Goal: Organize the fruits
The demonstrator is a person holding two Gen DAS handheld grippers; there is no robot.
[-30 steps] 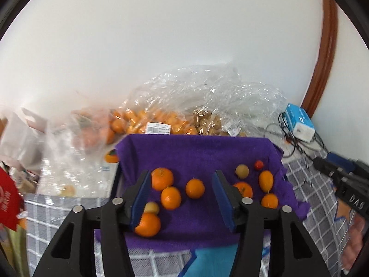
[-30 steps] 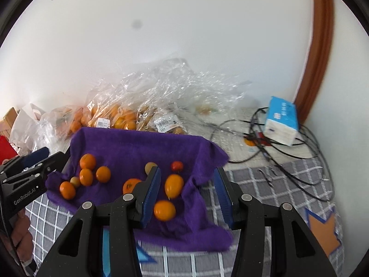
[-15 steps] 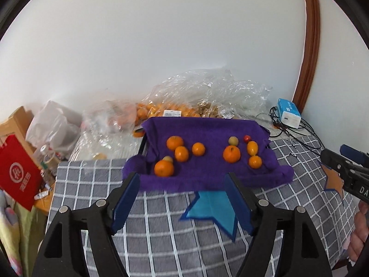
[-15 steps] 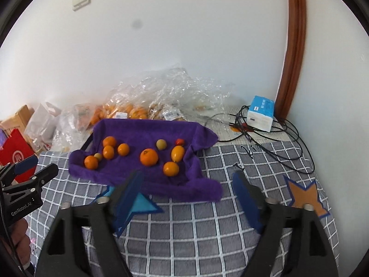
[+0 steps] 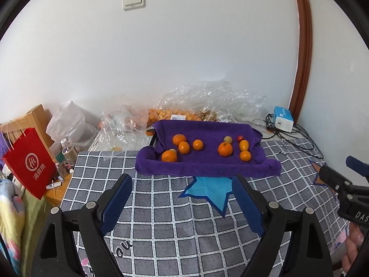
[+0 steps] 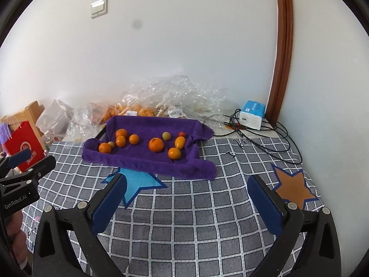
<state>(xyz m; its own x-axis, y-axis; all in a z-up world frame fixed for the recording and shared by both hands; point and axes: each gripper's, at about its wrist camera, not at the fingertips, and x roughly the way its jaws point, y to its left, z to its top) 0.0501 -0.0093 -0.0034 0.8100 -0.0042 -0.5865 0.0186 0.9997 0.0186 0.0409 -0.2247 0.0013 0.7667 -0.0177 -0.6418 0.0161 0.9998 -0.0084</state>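
Fruits lie in a shallow tray (image 5: 154, 141) lined with a purple towel (image 5: 207, 168) on a grey checked bedcover (image 5: 161, 210). On the tray's left side sits a group of four oranges (image 5: 183, 147) with one small pale fruit (image 5: 172, 151) touching the nearest of them. On the right side there are a bigger orange (image 5: 225, 149), a pale green round fruit (image 5: 227, 139), a small red fruit (image 5: 240, 137), an oval yellow-orange fruit (image 5: 243, 145) and one more orange (image 5: 245, 156). Behind the tray, crumpled clear plastic bags (image 5: 207, 101) hold more oranges.

Compared with one second ago, both grippers have drawn back from the tray. Then their jaws were narrow and close over the fruits; now the fruits are well apart from them. The left gripper (image 5: 182, 205) has its jaws opening, with nothing between them. The right gripper (image 6: 186, 205) also has its jaws opening wide, and they are empty.

The towel looks soft and fluffy, with rolled edges. The bedcover carries a blue star patch (image 5: 211, 190) and an orange star patch (image 6: 291, 188). A glossy red paper bag (image 5: 30, 161) hangs at the left.
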